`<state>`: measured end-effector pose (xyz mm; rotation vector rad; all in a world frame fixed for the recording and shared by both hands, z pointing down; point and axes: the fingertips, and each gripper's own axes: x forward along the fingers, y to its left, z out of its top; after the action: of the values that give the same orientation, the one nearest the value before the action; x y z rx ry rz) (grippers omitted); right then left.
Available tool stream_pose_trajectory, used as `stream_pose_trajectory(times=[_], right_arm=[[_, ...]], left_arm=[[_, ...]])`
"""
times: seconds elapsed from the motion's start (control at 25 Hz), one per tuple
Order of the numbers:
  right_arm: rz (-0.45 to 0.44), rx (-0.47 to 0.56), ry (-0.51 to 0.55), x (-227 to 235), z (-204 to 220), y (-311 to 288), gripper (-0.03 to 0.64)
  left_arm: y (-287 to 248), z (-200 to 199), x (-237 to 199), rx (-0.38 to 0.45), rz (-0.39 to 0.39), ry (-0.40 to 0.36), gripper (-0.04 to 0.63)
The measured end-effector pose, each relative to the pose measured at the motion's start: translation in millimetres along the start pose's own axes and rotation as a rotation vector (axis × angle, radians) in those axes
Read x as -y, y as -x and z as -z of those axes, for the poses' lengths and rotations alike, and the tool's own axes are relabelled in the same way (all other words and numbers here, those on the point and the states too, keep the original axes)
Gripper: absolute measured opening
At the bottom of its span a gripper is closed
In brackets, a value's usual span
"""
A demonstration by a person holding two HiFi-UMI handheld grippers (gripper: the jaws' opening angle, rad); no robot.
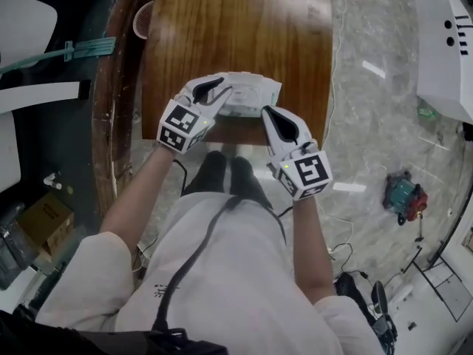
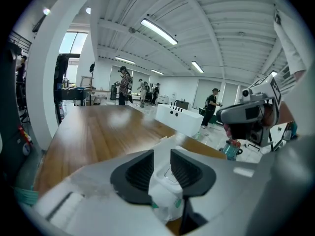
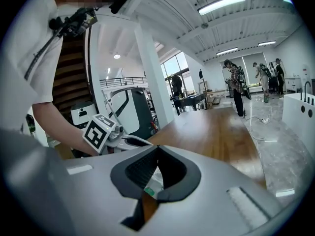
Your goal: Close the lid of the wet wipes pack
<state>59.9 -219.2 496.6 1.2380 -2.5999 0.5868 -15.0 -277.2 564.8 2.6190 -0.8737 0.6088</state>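
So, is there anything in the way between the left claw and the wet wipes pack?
Nothing visible stands in the way. The wet wipes pack lies on the wooden table directly between the jaws of the left claw, which stand apart around it.

2 tongs (L tongs (image 1: 222, 92), R tongs (image 1: 270, 114)), 1 wipes pack (image 1: 253, 95), 1 table (image 1: 236, 28).

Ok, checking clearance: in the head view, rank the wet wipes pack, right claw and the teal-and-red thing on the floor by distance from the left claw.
1. wet wipes pack, between the jaws of the left claw.
2. right claw, at the pack's right end.
3. teal-and-red thing, floor, far right.
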Motion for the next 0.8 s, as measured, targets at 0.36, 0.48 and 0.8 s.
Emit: stream_pose_trajectory(times=[0.36,0.48,0.8], right_arm=[[-0.011,-0.025,-0.024,4.3,20.5,-5.1,0.009],[-0.014,-0.035,-0.025,3.3,24.4,-7.2,0.009],[-0.007,-0.035,-0.034,5.4,25.2,-9.9,0.009]], left_arm=[[-14.3,11.6,-4.7,-0.029,0.033,-0.024,0.19],[-18.3,15.4,-7.1,-0.043,0.05,-0.022,0.202],[-32.6,8.5,-10.8,-0.045,0.075,-0.051,0.222]])
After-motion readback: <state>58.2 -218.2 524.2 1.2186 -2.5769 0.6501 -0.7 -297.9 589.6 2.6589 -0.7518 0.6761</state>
